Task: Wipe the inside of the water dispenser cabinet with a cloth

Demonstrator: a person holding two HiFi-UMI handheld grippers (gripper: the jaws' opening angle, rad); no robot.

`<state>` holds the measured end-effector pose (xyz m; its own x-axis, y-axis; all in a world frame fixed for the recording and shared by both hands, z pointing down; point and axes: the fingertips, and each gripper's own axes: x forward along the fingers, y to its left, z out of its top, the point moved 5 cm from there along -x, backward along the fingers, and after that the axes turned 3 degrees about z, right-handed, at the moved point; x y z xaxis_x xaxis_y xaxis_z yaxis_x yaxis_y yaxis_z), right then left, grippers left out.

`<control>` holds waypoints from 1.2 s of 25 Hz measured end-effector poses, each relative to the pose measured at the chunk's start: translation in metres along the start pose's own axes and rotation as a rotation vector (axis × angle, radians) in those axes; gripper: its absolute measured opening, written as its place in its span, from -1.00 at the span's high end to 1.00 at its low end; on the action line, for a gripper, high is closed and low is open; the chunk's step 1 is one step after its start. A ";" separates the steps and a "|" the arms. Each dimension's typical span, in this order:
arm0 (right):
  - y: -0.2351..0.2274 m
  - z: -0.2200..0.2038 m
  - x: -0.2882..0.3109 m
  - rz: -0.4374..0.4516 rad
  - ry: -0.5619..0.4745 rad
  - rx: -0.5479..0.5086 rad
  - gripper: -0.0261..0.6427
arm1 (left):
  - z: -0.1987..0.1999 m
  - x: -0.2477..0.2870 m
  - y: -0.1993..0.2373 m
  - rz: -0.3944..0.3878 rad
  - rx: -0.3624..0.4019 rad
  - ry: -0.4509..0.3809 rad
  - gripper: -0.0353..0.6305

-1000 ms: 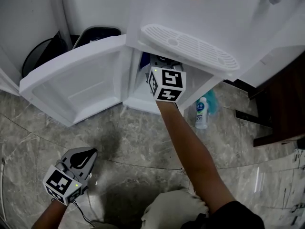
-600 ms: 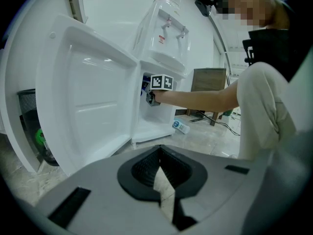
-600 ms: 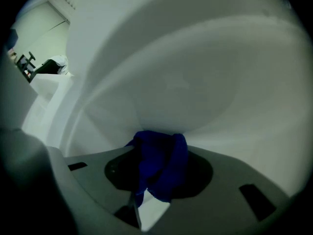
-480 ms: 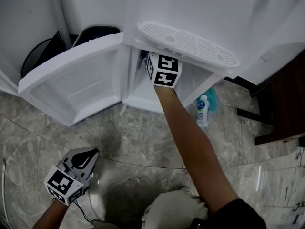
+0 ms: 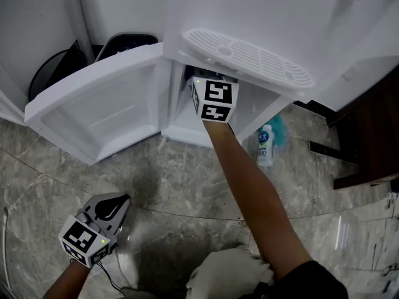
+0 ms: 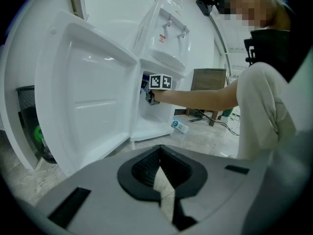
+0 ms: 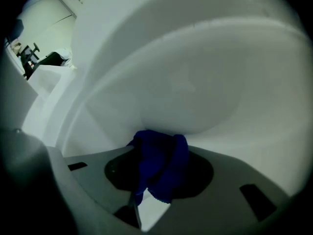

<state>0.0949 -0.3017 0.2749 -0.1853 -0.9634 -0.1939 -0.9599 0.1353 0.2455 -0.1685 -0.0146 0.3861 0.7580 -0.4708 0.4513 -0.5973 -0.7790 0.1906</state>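
The white water dispenser stands with its lower cabinet door swung open to the left. My right gripper reaches into the cabinet under the drip tray, and only its marker cube shows in the head view. It is shut on a bunched dark blue cloth, whose front edge lies against the white curved inner wall. My left gripper hangs low over the floor at the lower left, shut with nothing in it.
A small white bottle with a blue label lies on the marble floor right of the cabinet. Black bins stand behind the open door. Dark wooden furniture is at the right. The person's light-clad knee is at the bottom.
The right gripper's cube has shifted slightly up and deeper into the cabinet and rolled a little, cloth still held. The left gripper has stayed put.
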 end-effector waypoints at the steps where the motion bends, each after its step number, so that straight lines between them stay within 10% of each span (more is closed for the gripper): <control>1: -0.002 -0.002 0.004 -0.003 0.012 -0.001 0.56 | -0.002 0.000 0.000 -0.002 0.004 0.003 0.87; 13: -0.007 -0.008 0.006 -0.021 0.034 0.029 0.56 | -0.009 0.001 -0.001 -0.021 0.012 0.025 0.87; 23: 0.027 0.005 -0.107 0.271 0.081 0.321 0.56 | 0.027 0.024 -0.001 0.013 0.031 -0.178 0.87; 26: 0.040 0.029 -0.142 0.418 0.132 0.469 0.56 | 0.048 0.044 -0.021 -0.036 0.123 -0.254 0.84; 30: 0.063 0.048 -0.182 0.665 0.261 0.600 0.56 | 0.083 0.055 -0.039 -0.028 0.399 -0.378 0.07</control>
<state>0.0581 -0.1064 0.2800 -0.7529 -0.6564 0.0481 -0.6348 0.7050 -0.3162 -0.0816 -0.0441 0.3310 0.8574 -0.5063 0.0921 -0.4857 -0.8553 -0.1803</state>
